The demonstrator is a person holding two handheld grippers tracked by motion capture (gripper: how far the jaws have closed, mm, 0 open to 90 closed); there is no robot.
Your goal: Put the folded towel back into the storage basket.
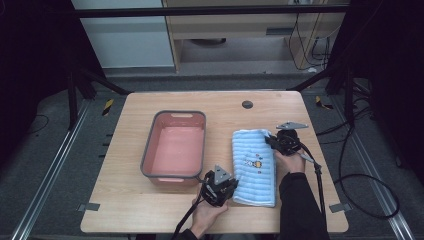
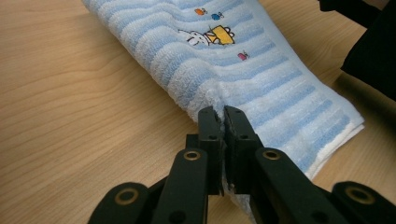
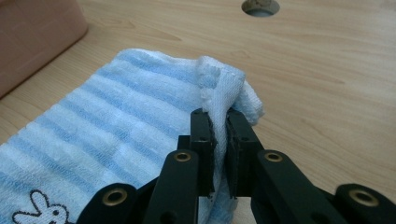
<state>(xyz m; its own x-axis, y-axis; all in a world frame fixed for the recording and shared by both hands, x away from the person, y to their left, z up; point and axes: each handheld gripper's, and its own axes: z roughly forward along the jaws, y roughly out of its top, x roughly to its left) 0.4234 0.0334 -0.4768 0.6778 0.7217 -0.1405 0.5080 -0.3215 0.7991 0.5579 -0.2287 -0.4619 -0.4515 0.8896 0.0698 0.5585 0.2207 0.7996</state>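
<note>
Both tongs are clamped on the towel (image 1: 255,167): left tongs (image 2: 224,116) pinch its near-left edge, right tongs (image 3: 219,119) its far-right corner. Towel lies folded on the desk (image 1: 130,200), right of the bin (image 1: 175,145). Grasp step done; next, lift evenly and carry left over the bin.

wooden table (image 1: 150,210), grey carpet floor (image 1: 45,165), wooden cabinet (image 1: 225,30) behind

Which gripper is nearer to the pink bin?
Left. The left gripper sits just off the bin's near right corner, clamped on the towel; the right gripper holds the towel's far corner.
</note>
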